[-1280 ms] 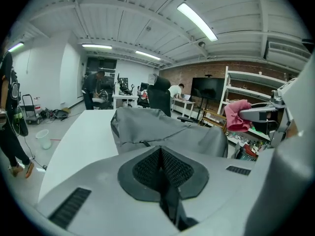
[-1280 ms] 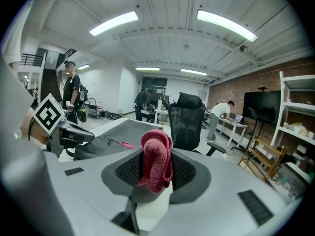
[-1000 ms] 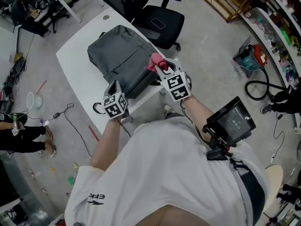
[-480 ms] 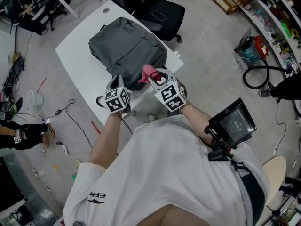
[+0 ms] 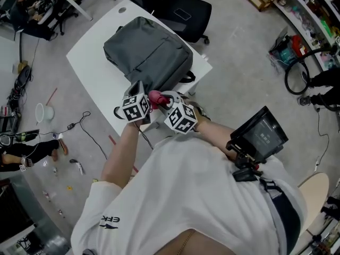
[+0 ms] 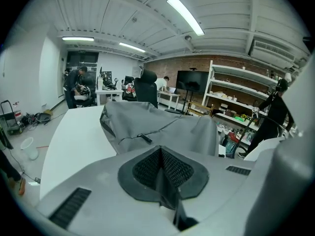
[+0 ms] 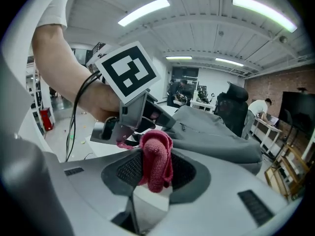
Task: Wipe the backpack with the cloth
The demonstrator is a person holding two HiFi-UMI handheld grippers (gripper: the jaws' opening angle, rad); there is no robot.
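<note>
— What has moved?
— You're drawing both grippers back off the backpack (image 5: 147, 54), closer together.
— And the left?
— Your left gripper (image 6: 161, 173) is hovering with its jaws pressed together on nothing.
— The right?
— Your right gripper (image 7: 152, 181) is pinching the pink cloth (image 7: 156, 156), clear of the backpack. That is lying flat on the white table (image 5: 90, 62), its contents out of sight.

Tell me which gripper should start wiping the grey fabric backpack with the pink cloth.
Right, probably. The right gripper is shut on the pink cloth, pointed toward the grey fabric backpack on the white table. The left gripper has its jaws together with nothing visible between them.
</note>
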